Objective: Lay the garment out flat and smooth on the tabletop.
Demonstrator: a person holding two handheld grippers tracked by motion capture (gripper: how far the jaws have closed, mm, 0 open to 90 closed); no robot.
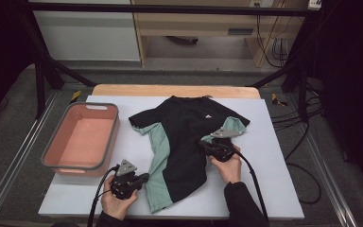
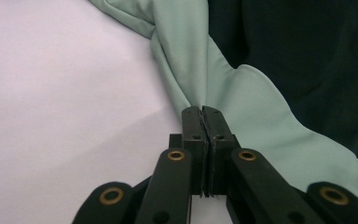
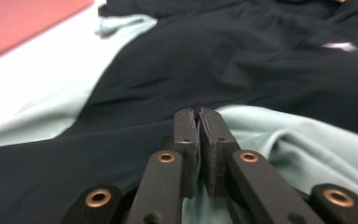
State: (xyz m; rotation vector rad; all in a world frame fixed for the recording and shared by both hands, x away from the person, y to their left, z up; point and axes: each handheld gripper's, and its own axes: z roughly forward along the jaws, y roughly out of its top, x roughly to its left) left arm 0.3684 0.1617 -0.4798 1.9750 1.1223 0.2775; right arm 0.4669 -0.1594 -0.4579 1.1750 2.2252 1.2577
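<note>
A black T-shirt [image 1: 185, 137] with mint-green side panels lies face up across the middle of the white table, collar at the far edge, hem toward the person. Its left green side is bunched into folds, its sleeves are spread.

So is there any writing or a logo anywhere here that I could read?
No readable text.
Shirt: a small white and red chest logo, too small to read; in the right gripper view it is a pale blur.
Basket: no label visible.
</note>
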